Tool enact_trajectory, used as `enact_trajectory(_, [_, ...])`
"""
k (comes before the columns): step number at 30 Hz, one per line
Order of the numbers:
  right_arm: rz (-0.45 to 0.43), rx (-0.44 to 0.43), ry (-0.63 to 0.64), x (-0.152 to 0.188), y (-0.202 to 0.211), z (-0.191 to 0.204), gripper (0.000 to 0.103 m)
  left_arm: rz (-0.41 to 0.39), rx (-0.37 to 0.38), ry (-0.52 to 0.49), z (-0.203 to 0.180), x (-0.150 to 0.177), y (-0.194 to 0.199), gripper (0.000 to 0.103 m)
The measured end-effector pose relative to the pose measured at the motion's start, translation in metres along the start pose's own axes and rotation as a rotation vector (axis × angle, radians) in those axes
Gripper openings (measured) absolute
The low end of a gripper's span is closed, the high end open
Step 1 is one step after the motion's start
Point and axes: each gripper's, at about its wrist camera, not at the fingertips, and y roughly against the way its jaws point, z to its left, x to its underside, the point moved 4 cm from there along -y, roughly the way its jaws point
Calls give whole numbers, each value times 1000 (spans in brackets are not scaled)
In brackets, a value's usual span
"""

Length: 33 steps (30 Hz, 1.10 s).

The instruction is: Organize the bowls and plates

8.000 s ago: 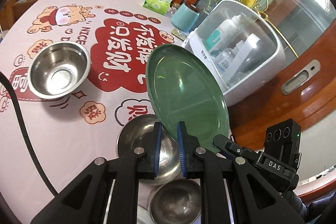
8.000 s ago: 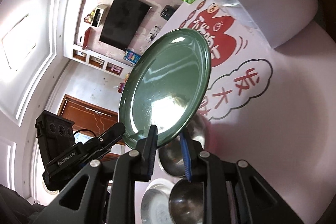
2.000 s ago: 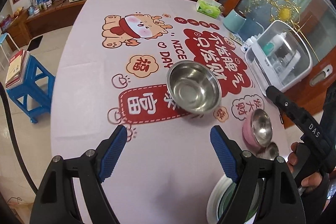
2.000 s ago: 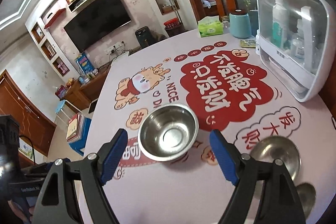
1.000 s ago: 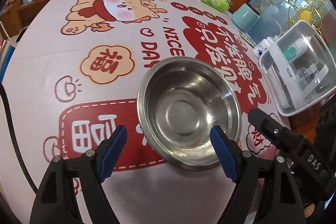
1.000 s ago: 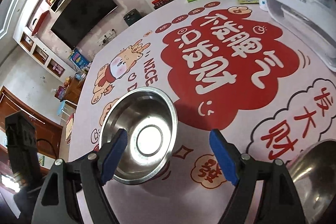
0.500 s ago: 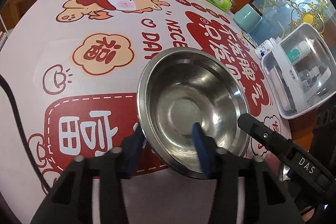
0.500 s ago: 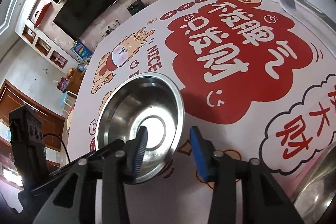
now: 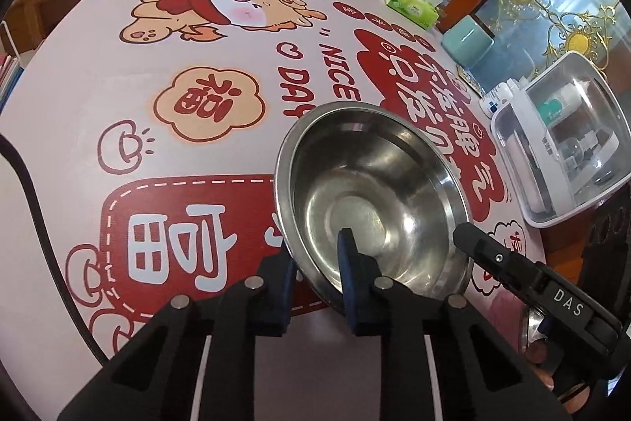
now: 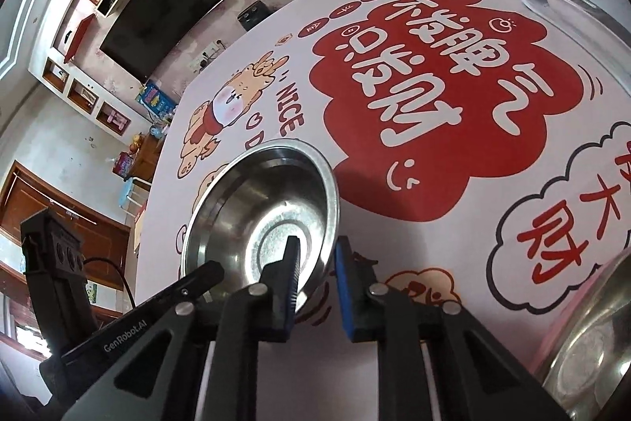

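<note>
The steel bowl [image 9: 374,200] sits upright on the tabletop [image 9: 118,73], and its rim is straddled on two sides; the near-left wall is pinched by the left gripper [image 9: 315,263], one finger inside, one outside; the near-right wall is pinched likewise by the right gripper [image 10: 317,263]; both sets of fingers have just been closing and now stand narrow on the rim; a level, two-handed lift is judged next, toward the other bowl [image 10: 591,334] at the right.
</note>
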Motion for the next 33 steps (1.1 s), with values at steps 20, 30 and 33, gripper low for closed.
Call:
enact_trajectory(20, [-27,-41,131,32,63,41,17,-63,-49,-21,-12,30,88,18])
enact_trajectory(30, [-25,-80,205,60,100,59,17,-91,-86,-8,-17,64,139,18])
enact_trajectory(33, [-23,-84,237,70,111,64,17,-100,-97,4,-19,76,152,18])
